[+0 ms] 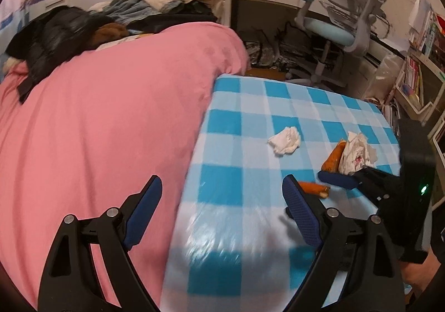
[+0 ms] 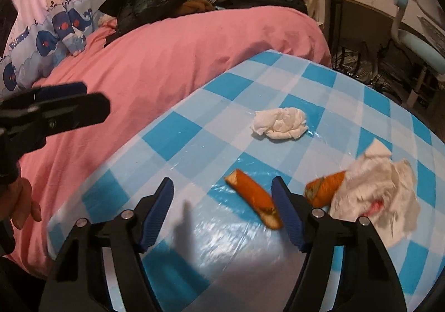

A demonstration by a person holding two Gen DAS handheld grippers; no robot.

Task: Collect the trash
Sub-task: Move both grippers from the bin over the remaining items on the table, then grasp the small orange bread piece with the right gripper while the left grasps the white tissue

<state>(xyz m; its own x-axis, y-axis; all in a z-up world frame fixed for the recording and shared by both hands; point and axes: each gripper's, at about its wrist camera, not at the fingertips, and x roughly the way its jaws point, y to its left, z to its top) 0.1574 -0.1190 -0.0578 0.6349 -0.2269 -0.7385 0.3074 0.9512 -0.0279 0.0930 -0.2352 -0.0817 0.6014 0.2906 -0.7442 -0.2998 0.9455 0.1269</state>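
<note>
My right gripper [image 2: 222, 189] hangs over the blue-checked tablecloth [image 2: 180, 131] with its jaws apart and nothing clamped between them. An orange peel strip [image 2: 254, 198] lies on the cloth just ahead, its near end touching or just beside the inner face of the right-hand finger; I cannot tell whether there is contact. Outside that finger, a second orange piece [image 2: 324, 189] rests against a crumpled stained tissue [image 2: 378, 195]. Further ahead, well apart from the jaws, lies a clean white tissue wad [image 2: 281, 124]. My left gripper [image 1: 222, 189] is spread wide and empty, straddling the boundary between the tablecloth and a pink quilt [image 1: 97, 117]; the quilt sits under its left finger. From the left wrist view, the peel strip [image 1: 314, 188] lies just beyond the right-hand fingertip, and the white wad [image 1: 285, 140] is ahead and to the right. Behind the quilt, a pile of clothes [image 1: 111, 17] is stacked. A blue desk chair [image 1: 333, 25] stands far ahead on the right.
</note>
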